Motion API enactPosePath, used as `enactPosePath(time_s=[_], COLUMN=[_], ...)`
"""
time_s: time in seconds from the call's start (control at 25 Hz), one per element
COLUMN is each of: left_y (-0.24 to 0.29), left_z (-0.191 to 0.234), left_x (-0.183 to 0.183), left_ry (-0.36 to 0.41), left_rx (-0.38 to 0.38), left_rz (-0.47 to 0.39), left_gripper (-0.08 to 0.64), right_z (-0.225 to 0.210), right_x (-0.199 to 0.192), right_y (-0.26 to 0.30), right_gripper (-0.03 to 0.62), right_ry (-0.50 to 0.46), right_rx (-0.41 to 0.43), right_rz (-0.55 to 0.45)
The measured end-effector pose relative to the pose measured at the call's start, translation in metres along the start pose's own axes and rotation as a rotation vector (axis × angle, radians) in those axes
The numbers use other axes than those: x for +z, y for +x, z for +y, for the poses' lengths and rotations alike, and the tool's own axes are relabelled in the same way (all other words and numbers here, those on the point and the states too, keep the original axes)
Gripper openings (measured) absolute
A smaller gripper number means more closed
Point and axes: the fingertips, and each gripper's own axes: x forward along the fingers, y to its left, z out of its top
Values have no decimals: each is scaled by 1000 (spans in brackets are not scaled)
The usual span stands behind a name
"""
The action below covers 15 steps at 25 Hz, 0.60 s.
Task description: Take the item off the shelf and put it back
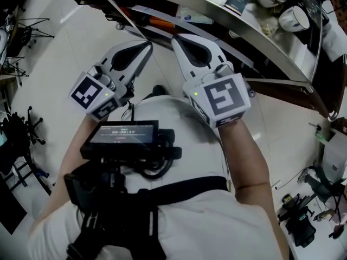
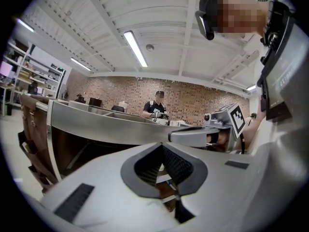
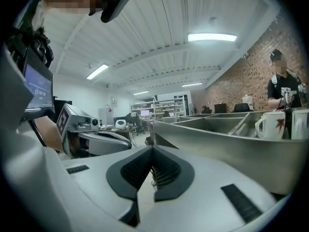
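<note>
Nearby, steel shelf (image 1: 260,45) w/ mugs (image 1: 294,18) (brick wall (image 2: 203,98) behind).

My right gripper (image 3: 153,150) points out level, jaws pressed together, nothing between the ribbed black pads (image 3: 169,170). Off to the left hangs my left gripper (image 3: 120,143), its marker cube (image 3: 64,121) turned toward me. A stainless steel shelf (image 3: 217,139) runs along the right, and a white mug (image 3: 270,124) with a red mark shows above its rim. Beyond it a person in black (image 3: 284,88) stands by a brick wall (image 3: 241,81), under lit ceiling lights (image 3: 211,36).
</note>
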Motion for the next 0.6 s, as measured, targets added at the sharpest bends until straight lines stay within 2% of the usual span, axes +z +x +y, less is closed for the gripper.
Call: enactPosePath(time_s=[0.24, 0.6], left_y=[-2, 1], left_z=[10, 0], left_x=[0, 2], left_ry=[32, 13], left_rx=[18, 1], left_rz=[-13, 8], left_gripper=[-6, -6], right_z=[2, 4], right_x=[9, 13], right_y=[-1, -3], right_gripper=[0, 2], right_ry=[-4, 12], right_rx=[-2, 17], right_rz=[-9, -35])
